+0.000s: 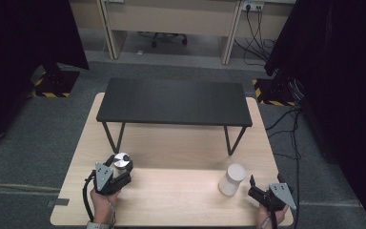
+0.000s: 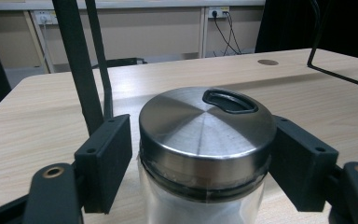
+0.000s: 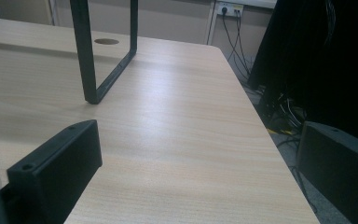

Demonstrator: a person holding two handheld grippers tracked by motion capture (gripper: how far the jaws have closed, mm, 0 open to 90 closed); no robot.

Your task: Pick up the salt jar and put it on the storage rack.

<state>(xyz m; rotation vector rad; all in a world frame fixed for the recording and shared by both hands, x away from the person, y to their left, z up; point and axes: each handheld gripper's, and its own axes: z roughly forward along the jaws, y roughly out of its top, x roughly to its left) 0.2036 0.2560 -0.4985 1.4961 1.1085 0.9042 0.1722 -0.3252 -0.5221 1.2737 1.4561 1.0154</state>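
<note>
A glass jar (image 1: pixel 120 161) with a brushed steel lid (image 2: pixel 205 126) stands on the wooden table (image 1: pixel 171 195) near its left front. My left gripper (image 1: pixel 119 165) is shut on the jar just below the lid, one black jaw on each side. A white cylinder (image 1: pixel 232 179) stands upright at the right front. Just to its right, my right gripper (image 1: pixel 253 188) is open and holds nothing. In the right gripper view its jaws stand wide apart over bare table (image 3: pixel 177 154).
A low black shelf (image 1: pixel 174 101) on thin metal legs (image 3: pixel 86 56) spans the far half of the table. One leg (image 2: pixel 81 70) rises just behind the jar. The table's right edge (image 3: pixel 279 163) lies close to my right gripper, with cables on the floor beyond.
</note>
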